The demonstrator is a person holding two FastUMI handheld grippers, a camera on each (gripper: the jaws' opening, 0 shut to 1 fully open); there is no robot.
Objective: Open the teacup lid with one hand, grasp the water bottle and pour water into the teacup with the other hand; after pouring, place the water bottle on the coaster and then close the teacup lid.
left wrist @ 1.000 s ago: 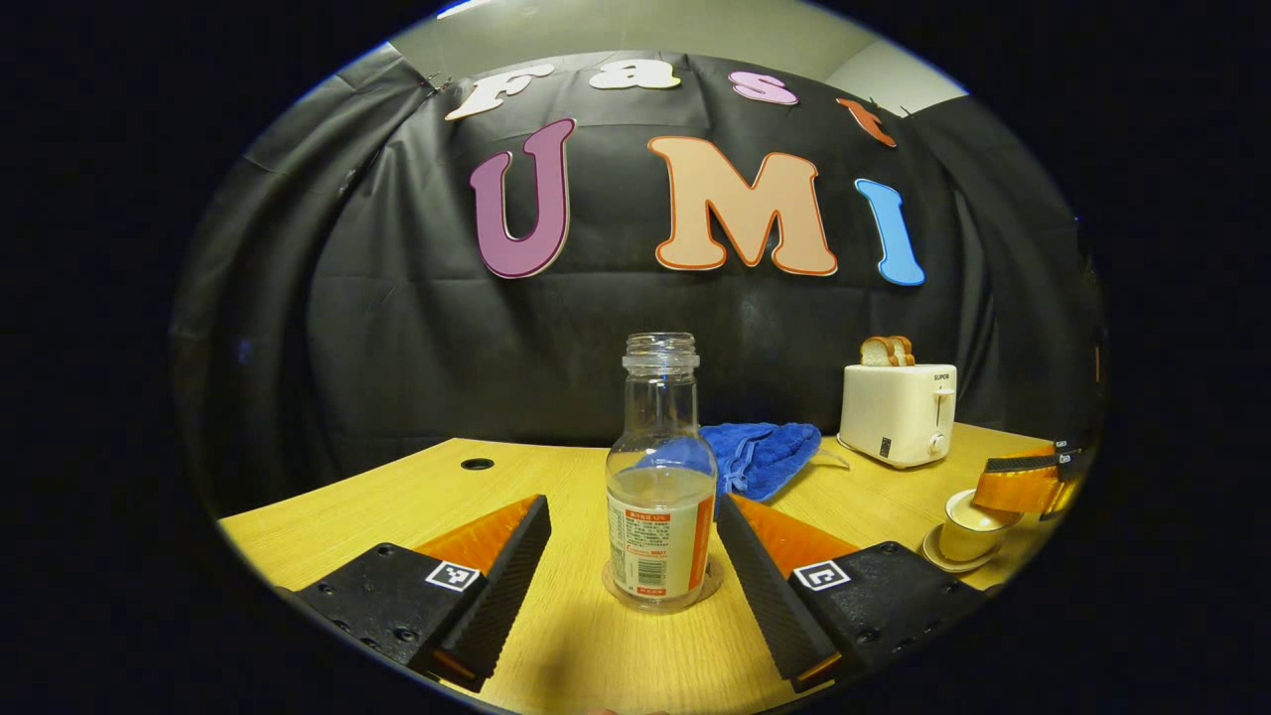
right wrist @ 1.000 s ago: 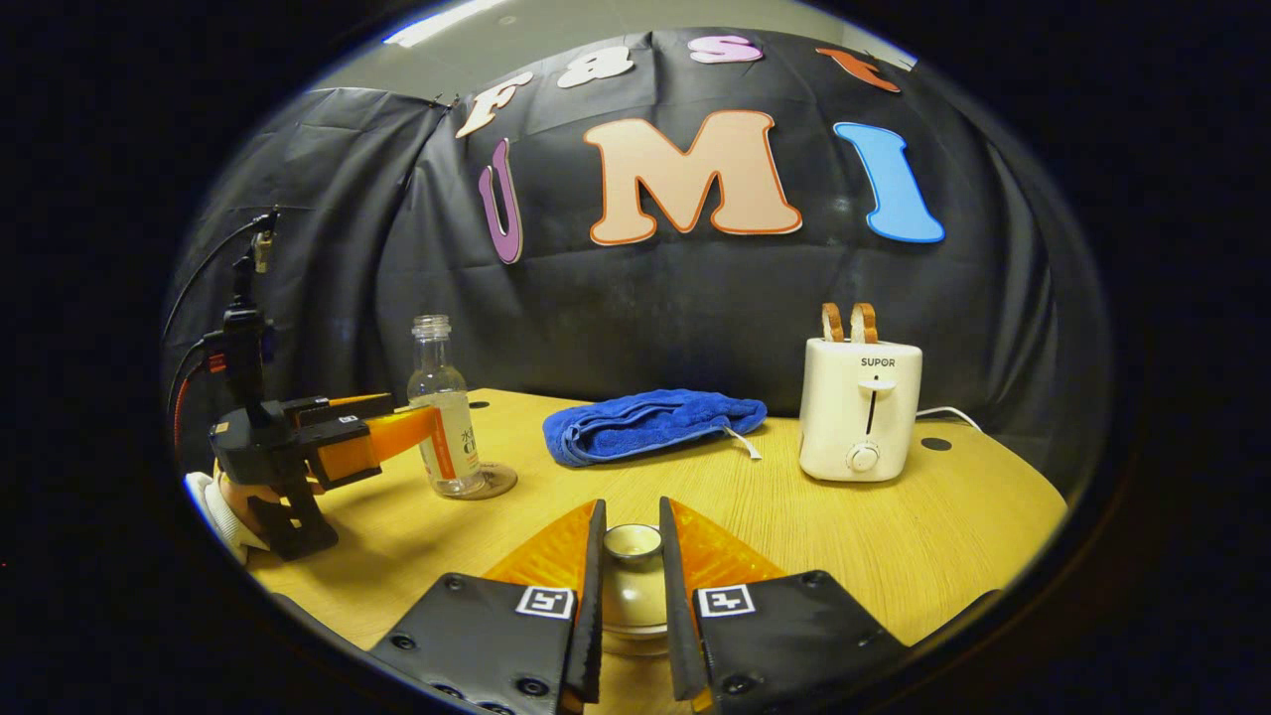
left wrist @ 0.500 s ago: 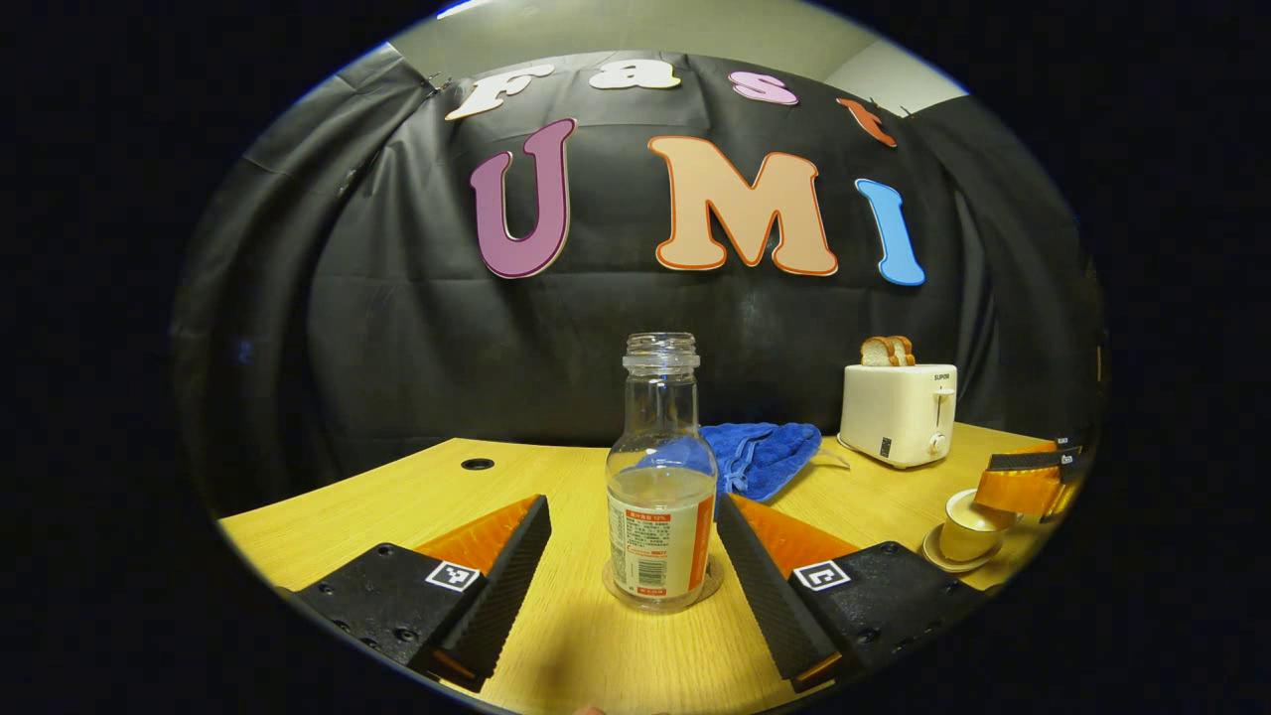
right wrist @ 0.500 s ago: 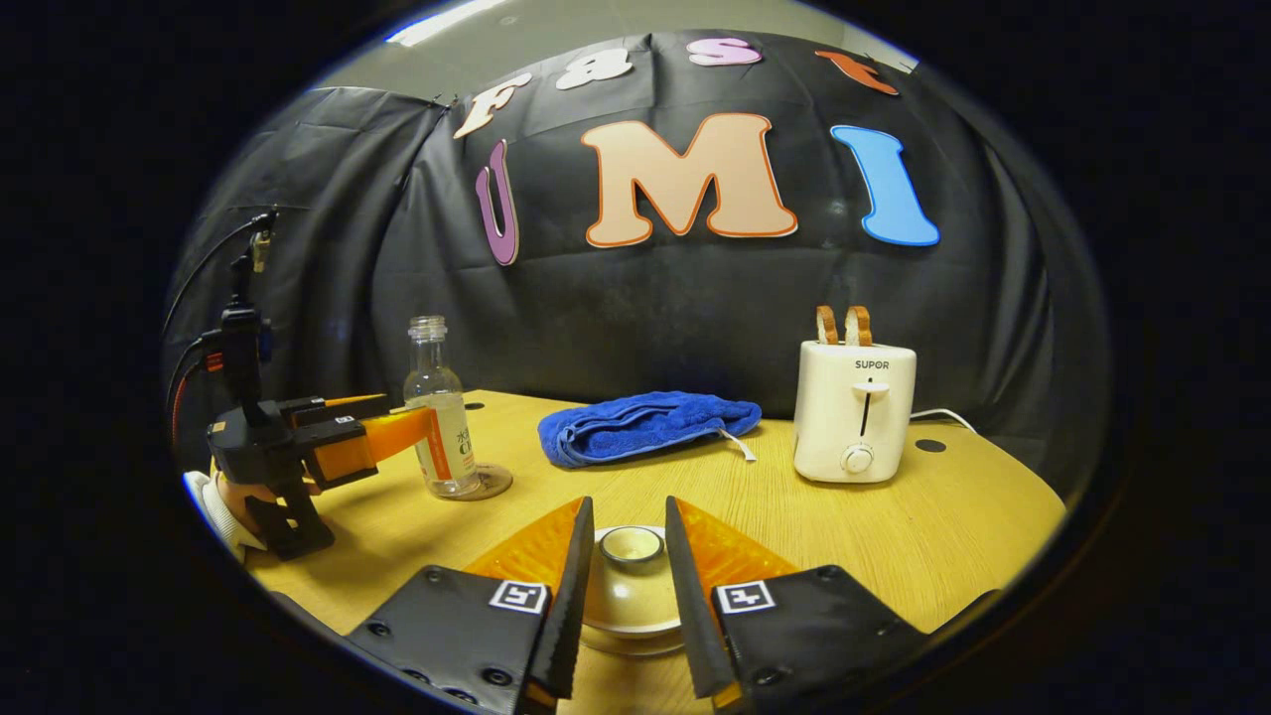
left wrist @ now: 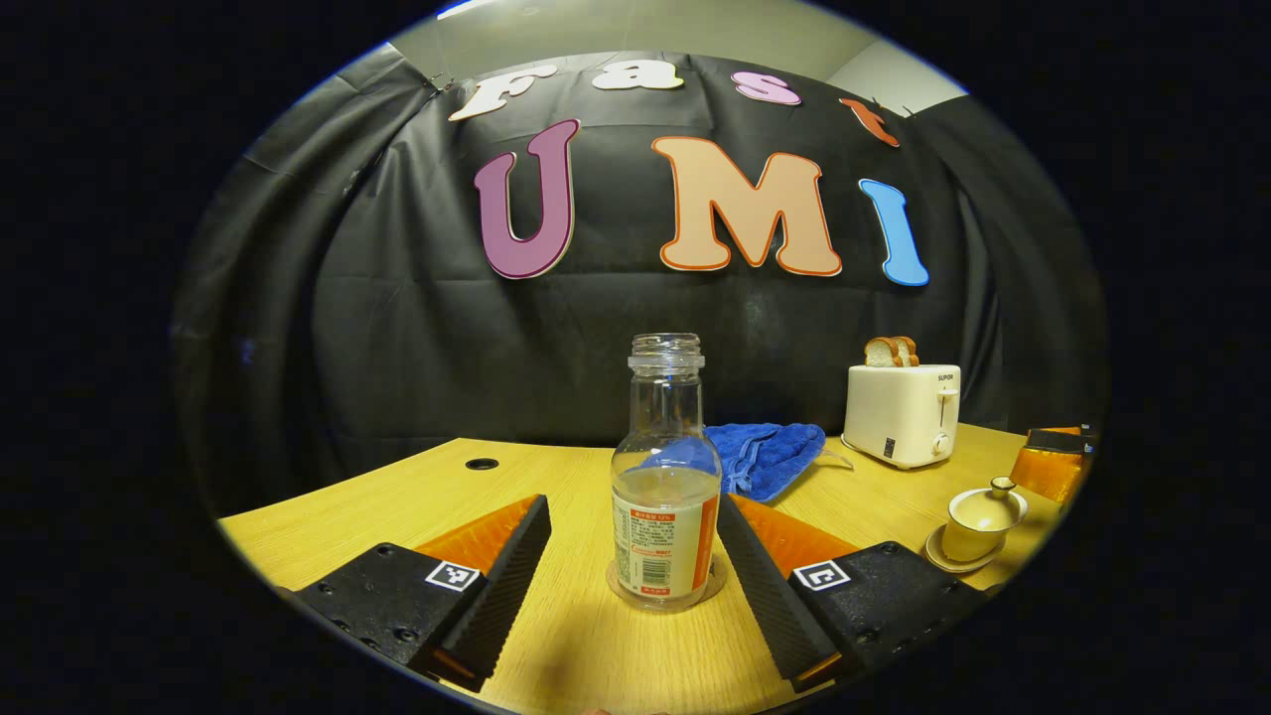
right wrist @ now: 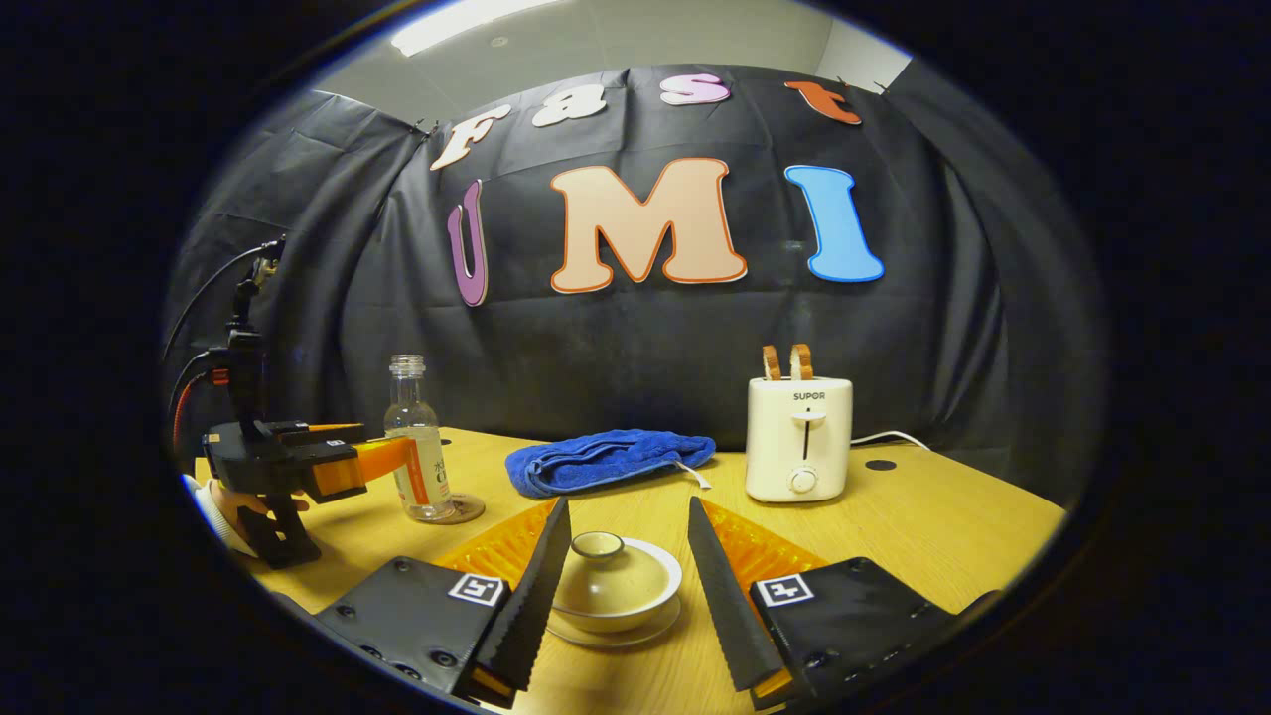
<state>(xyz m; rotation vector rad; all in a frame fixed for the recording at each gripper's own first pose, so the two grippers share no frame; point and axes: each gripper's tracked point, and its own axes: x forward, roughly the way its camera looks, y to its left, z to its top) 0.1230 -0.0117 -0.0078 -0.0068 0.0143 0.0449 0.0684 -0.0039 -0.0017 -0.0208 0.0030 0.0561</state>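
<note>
A clear water bottle (left wrist: 665, 477) with a little water and no cap stands on a round coaster (left wrist: 620, 588). My left gripper (left wrist: 633, 506) is open, one finger on each side of the bottle and apart from it. The bottle (right wrist: 417, 447), its coaster (right wrist: 467, 509) and the left gripper (right wrist: 397, 459) also appear at the left of the right gripper view. A cream teacup (right wrist: 611, 586) sits on its saucer with the lid (right wrist: 600, 546) on. My right gripper (right wrist: 628, 508) stands open around it, touching nothing. The teacup (left wrist: 981, 518) and right gripper (left wrist: 1051, 465) appear at the right edge of the left gripper view.
A folded blue towel (right wrist: 606, 462) lies at the back of the wooden table (right wrist: 943, 526). A white toaster (right wrist: 799, 437) with two bread slices stands to the right of it. A hand (right wrist: 233, 506) holds the left gripper at the table's left side.
My right gripper has opened off the lid's knob and drawn back from the teacup, leaving the lid on the cup. The left gripper and bottle have barely moved.
</note>
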